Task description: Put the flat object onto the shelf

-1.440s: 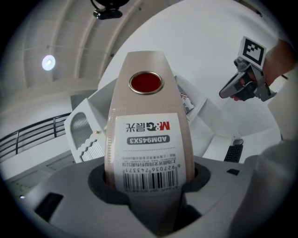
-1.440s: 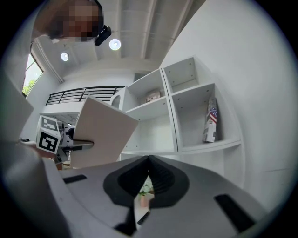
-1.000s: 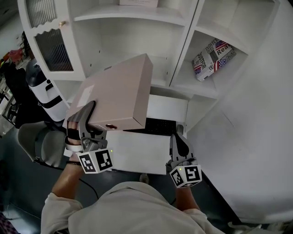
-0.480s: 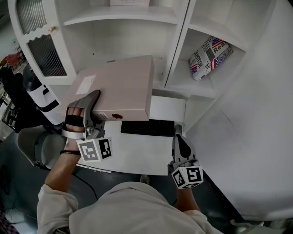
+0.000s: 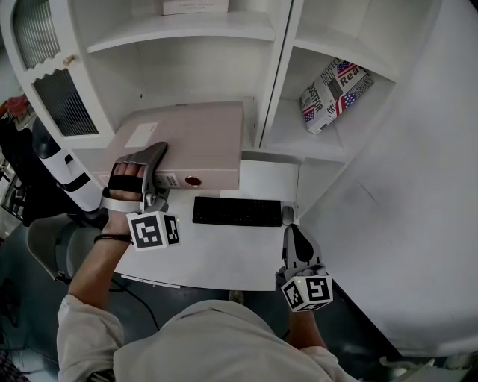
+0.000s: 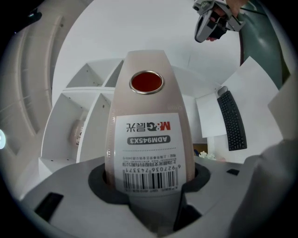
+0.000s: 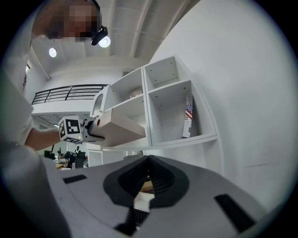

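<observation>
One flat beige cardboard binder, rectangular, with a red-centred ring hole in its spine, lies level at mid-left of the head view. Its far end is at the white shelf's lower bay. The left tool is clamped on its labelled spine, the hand through a black strap. The right tool, jaws together and empty, points level over the white counter beside one black keyboard.

Box on the top shelf gets chopped off by the frame edge, and fine print on the magazine is too tiny to read.
</observation>
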Available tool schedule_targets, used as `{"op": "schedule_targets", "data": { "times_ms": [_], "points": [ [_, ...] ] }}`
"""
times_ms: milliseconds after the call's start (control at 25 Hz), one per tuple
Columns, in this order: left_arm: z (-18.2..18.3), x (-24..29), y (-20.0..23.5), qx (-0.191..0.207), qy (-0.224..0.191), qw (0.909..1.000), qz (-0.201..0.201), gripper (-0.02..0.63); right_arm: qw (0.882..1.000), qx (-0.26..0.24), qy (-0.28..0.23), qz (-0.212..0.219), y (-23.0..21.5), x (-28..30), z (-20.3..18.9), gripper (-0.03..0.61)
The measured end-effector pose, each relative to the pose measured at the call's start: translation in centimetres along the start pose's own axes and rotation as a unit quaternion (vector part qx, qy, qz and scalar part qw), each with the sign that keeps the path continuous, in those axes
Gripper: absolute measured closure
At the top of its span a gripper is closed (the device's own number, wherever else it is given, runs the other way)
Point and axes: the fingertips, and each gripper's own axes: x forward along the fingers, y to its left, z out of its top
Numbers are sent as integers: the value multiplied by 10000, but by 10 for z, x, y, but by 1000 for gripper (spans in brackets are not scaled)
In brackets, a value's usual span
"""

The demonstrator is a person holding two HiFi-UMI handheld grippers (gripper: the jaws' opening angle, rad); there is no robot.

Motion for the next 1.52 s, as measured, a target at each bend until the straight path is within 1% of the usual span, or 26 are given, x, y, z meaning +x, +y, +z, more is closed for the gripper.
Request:
{"op": "schedule_targets", "data": {
  "times_ms": [320,520,1000,1240,1520],
  "points": [
    [-2,32,-6,271,62,9995,-125,344,9999,26,38,-157,-19,1,-5,575],
    [-4,50,-10,362,98,9991,-221,345,9997,46,78,-234,-28,3,-8,575],
    [-6,88,-18,630,138,9975,-288,344,9990,47,154,-407,-47,7,-14,575],
    [-5,102,-18,654,117,9972,-356,342,9987,43,176,-471,-54,8,-16,575],
    [-4,120,-19,676,30,9956,-652,325,9985,87,198,-493,-61,11,-18,575]
  ]
}}
